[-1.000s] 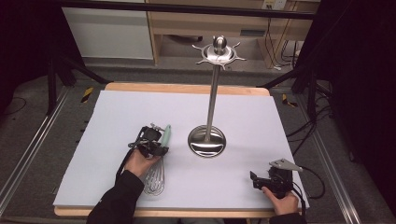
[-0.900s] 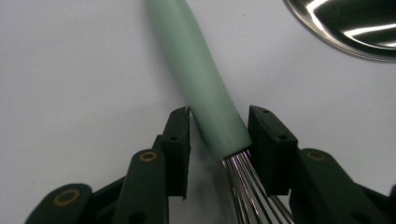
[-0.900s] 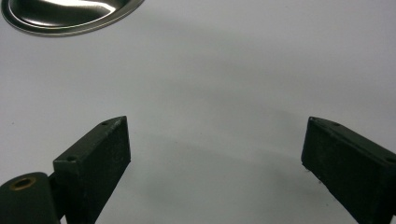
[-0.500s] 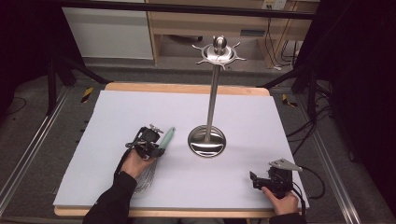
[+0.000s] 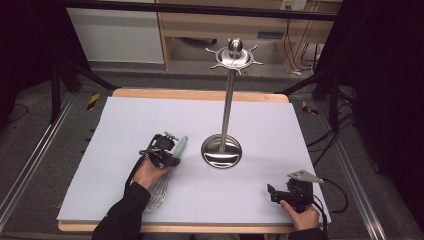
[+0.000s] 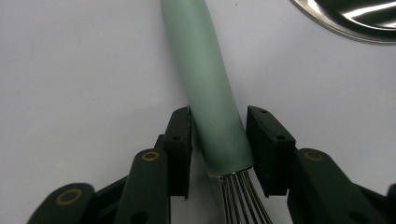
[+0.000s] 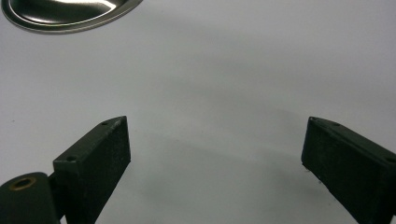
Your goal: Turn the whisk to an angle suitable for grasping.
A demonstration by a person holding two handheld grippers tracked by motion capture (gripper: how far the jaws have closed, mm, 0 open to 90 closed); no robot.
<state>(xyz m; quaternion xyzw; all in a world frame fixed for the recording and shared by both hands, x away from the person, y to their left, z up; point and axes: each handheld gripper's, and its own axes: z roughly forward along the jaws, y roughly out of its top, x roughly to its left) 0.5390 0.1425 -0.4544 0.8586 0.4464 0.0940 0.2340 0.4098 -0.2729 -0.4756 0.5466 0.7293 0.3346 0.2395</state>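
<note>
A whisk with a pale green handle (image 5: 180,145) and steel wires (image 5: 159,192) lies flat on the white tabletop, left of centre. My left gripper (image 5: 167,152) sits over the handle's lower end. In the left gripper view the handle (image 6: 205,70) runs up between the jaws of the left gripper (image 6: 218,116). Both pads press its sides just above the wires (image 6: 240,196). My right gripper (image 5: 274,192) rests near the table's front right corner. Its jaws stand wide apart over bare tabletop in the right gripper view (image 7: 217,135), holding nothing.
A tall steel utensil stand (image 5: 229,100) rises from a round dished base (image 5: 221,151) at the table's centre, topped by a hooked crown (image 5: 234,55). The base's rim shows in both gripper views (image 6: 355,18) (image 7: 65,14). The white board (image 5: 125,115) covers the table.
My left hand has shifted slightly over the whisk's handle. The right gripper has stayed where it was.
</note>
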